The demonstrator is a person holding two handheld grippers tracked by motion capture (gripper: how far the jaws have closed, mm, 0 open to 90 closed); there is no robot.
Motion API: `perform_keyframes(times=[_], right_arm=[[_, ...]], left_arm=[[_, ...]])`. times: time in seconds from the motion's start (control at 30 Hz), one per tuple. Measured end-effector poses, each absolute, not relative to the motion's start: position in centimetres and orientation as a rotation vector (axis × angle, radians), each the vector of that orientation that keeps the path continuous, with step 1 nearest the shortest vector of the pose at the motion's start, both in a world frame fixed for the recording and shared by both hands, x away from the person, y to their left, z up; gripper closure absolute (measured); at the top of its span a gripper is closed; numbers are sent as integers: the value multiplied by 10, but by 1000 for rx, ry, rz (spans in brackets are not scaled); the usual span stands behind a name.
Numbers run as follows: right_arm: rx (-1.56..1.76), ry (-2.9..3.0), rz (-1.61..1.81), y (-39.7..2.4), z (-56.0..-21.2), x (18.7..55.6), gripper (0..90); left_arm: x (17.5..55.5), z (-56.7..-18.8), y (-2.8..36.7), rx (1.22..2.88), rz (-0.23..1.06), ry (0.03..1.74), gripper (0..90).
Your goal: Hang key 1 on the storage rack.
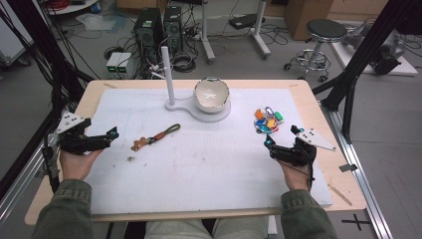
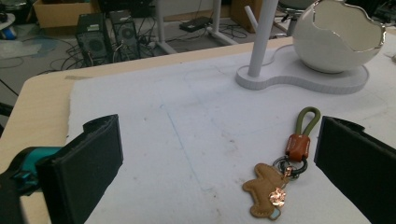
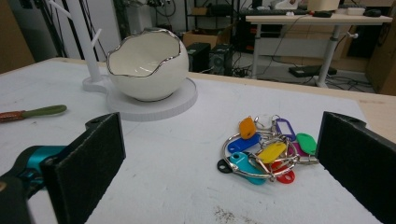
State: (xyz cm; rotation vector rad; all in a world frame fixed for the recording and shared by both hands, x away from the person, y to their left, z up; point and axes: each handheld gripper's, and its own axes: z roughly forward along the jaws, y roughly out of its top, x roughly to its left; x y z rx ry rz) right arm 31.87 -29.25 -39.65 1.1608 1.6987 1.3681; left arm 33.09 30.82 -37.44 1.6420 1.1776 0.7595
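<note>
Jaws wide apart, empty: left gripper [image 1: 112,134] near keychain [image 1: 155,136]; right gripper [image 1: 268,144] near key tags [image 1: 267,121].

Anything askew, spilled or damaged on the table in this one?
Mostly tidy. A few small brown crumbs lie loose on the white mat, just near-side of the gingerbread-man keychain. The egg-shaped bowl has a jagged rim, apparently by design.

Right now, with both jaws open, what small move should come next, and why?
Probably ease the left hand-held gripper forward and down onto the keychain. Its jaws stand open and the keychain lies flat on the white mat between them, untouched. The right hand-held gripper likewise faces the ring of coloured key tags.
</note>
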Motion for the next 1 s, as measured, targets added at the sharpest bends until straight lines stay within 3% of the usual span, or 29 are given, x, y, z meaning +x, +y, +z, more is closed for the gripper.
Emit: perform_keyframes(times=[1.0], right_arm=[[1164, 1711, 1390, -294, -398, 319, 7]], left_arm=[[387, -361, 244, 1903, 563, 1067, 17]])
